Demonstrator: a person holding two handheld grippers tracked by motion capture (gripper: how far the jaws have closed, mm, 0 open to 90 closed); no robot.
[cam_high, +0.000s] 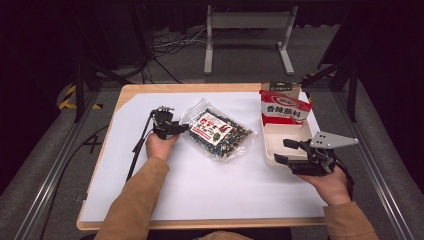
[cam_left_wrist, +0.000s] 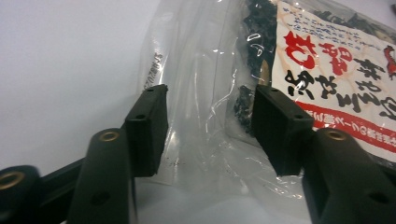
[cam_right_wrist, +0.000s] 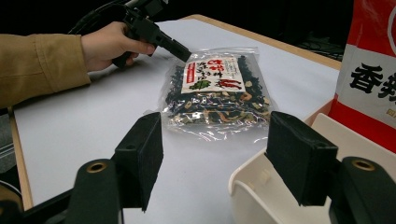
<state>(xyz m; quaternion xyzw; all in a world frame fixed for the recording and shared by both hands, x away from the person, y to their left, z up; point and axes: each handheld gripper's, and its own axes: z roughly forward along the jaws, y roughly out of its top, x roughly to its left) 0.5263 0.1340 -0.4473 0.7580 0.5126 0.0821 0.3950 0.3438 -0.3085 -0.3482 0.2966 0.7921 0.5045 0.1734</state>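
A clear bag of dark dried food with a red and white label (cam_high: 218, 131) lies flat in the middle of the white sheet. My left gripper (cam_high: 186, 128) is at the bag's left end. In the left gripper view the jaws (cam_left_wrist: 210, 100) stand apart on either side of the bag's (cam_left_wrist: 327, 70) empty clear edge, and the pads do not press on it. My right gripper (cam_high: 282, 151) is open and empty at the near left corner of the white tray (cam_high: 285, 132). The right gripper view looks between its jaws (cam_right_wrist: 215, 135) at the bag (cam_right_wrist: 215, 88) and the left gripper (cam_right_wrist: 184, 52).
A red and white packet (cam_high: 284, 107) stands upright in the tray's far end, also at the right edge (cam_right_wrist: 373, 74) above the tray rim (cam_right_wrist: 252, 182). The white sheet (cam_high: 150, 180) covers most of the wooden table. A cable (cam_high: 140, 145) trails left.
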